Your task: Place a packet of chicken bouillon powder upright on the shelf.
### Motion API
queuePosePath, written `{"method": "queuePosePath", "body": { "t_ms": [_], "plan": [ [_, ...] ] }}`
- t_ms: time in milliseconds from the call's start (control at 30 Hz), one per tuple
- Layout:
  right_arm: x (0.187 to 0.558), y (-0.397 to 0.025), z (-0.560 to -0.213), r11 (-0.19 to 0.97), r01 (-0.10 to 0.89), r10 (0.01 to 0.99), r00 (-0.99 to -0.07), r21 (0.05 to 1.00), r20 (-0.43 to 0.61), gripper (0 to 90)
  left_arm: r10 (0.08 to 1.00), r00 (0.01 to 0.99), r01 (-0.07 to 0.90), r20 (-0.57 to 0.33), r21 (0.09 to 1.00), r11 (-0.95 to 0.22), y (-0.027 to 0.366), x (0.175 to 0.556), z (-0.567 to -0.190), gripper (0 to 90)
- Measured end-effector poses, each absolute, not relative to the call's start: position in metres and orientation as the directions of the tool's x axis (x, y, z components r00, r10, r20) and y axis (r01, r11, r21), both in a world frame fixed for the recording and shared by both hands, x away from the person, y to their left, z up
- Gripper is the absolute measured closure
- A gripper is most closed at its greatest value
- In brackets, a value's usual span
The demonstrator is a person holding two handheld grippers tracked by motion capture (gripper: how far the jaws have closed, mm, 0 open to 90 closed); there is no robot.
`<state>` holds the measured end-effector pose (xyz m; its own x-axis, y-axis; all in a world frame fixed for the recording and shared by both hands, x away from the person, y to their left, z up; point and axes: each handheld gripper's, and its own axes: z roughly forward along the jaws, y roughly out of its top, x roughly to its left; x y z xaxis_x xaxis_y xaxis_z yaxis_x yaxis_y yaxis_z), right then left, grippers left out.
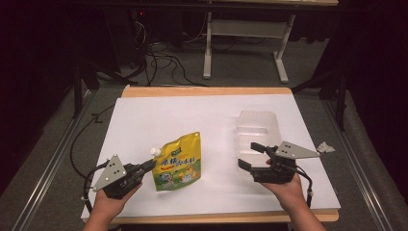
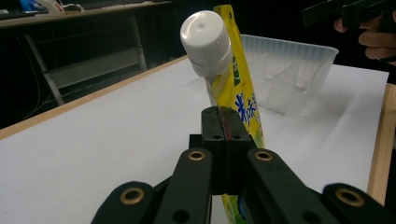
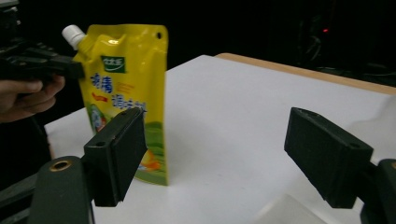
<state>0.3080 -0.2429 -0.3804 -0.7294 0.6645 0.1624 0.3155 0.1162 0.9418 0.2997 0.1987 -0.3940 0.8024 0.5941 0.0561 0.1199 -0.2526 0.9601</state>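
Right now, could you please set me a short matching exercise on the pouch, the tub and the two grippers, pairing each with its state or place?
Things:
1. yellow pouch
2. white cap
3. clear plastic tub
4. left gripper
5. right gripper

States or places:
A. open, fingers wide apart, in front of the tub
B. standing upright on the white table top
C. shut on the pouch's edge
D. at the pouch's upper corner
E. lying empty on the right half of the table

Pairs: 1-B, 2-D, 3-E, 4-C, 5-A
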Motion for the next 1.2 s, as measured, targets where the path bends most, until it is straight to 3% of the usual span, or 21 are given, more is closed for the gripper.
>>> {"method": "queuePosePath", "body": {
  "t_ms": [500,833,1100,1200],
  "plan": [
    [0.344,-0.150,-0.380,0.193,0.370,0.567,-0.798,0.909,0.205,15.1,0.585,0.810,0.117,0.051,0.962,-0.246,0.201,0.300,-0.396,90.0],
    [0.365,-0.114,-0.390,0.232,0.426,0.529,-0.810,0.875,0.254,11.7,0.568,0.821,0.109,0.047,0.965,-0.237,0.201,0.299,-0.396,90.0],
    [0.367,-0.105,-0.394,0.243,0.426,0.478,-0.835,0.872,0.274,17.6,0.561,0.827,0.108,0.041,0.967,-0.229,0.201,0.299,-0.397,90.0],
    [0.365,-0.105,-0.393,0.244,0.407,0.473,-0.842,0.880,0.258,25.9,0.563,0.826,0.110,0.039,0.967,-0.228,0.202,0.299,-0.397,90.0]
  ]
}}
